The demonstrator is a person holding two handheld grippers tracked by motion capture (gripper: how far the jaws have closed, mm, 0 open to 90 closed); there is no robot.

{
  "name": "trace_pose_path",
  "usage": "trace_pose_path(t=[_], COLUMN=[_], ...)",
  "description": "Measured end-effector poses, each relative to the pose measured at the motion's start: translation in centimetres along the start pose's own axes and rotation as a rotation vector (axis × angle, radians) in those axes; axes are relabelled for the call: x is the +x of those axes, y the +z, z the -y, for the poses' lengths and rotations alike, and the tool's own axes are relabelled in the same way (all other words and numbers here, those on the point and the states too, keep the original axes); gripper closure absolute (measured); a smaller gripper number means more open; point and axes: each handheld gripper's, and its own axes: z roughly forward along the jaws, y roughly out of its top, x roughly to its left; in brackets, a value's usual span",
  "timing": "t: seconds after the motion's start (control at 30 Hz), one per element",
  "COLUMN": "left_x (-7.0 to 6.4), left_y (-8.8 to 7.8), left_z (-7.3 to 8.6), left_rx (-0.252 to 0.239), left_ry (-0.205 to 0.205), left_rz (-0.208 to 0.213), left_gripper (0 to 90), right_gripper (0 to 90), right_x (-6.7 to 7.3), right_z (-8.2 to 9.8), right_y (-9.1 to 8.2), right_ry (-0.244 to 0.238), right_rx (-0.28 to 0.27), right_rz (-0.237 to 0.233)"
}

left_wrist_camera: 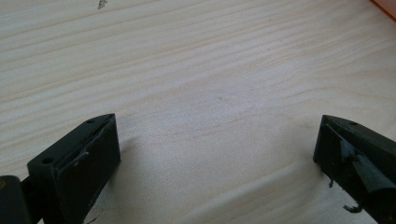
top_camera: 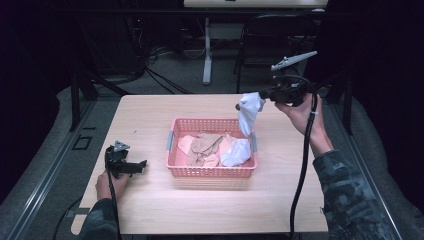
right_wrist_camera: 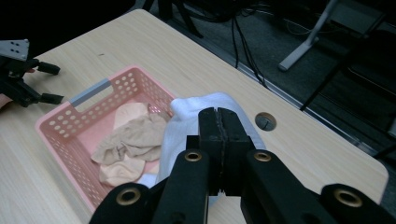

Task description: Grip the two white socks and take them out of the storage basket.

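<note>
We see a light wooden table point(top_camera: 150, 120) with rounded corners and a round cable hole point(right_wrist_camera: 265, 121) near its far edge. It stands on grey carpet point(top_camera: 185, 75). Beyond it we make out a second table's white leg point(top_camera: 207, 50) with a pale top point(top_camera: 255, 3) above, a dark folding chair point(top_camera: 265, 40) to the right of it, and black cables point(top_camera: 160, 75) trailing over the floor. Black frame posts point(top_camera: 75, 95) flank the table, and the room behind lies mostly in darkness
</note>
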Motion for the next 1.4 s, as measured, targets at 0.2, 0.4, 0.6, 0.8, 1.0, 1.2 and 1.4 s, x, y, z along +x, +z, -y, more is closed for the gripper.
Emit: trace_pose_path(t=[0.2, 0.4, 0.6, 0.8, 1.0, 1.2, 1.4], left_x=[0.0, 0.0, 0.0, 0.0, 0.0, 0.0, 0.0], left_y=[0.0, 0.0, 0.0, 0.0, 0.0, 0.0, 0.0], left_z=[0.0, 0.0, 0.0, 0.0, 0.0, 0.0, 0.0], left_rx=[0.000, 0.001, 0.000, 0.001, 0.001, 0.001, 0.000], left_ry=[0.000, -0.002, 0.000, -0.001, -0.002, -0.001, -0.001], left_rz=[0.000, 0.000, -0.001, -0.001, -0.001, -0.001, -0.001], left_gripper=[0.4, 0.4, 0.4, 0.4, 0.4, 0.4, 0.4], right_gripper=[89.4, 89.4, 89.4, 89.3, 89.3, 89.2, 89.1], right_x=[-1.9, -3.2, -4.5, -6.0, -7.0, -6.6, -6.3], right_z=[1.0, 2.3, 4.3, 7.7, 11.5, 14.4, 17.3], right_y=[-1.5, -2.8, -3.1, -1.4, 1.5, 5.6, 9.3], right_ry=[0.037, 0.063, 0.085, 0.123, 0.155, 0.156, 0.178], right_rx=[-0.001, -0.012, 0.013, 0.069, 0.149, 0.251, 0.336], right_rz=[0.041, 0.072, 0.122, 0.159, 0.184, 0.172, 0.132])
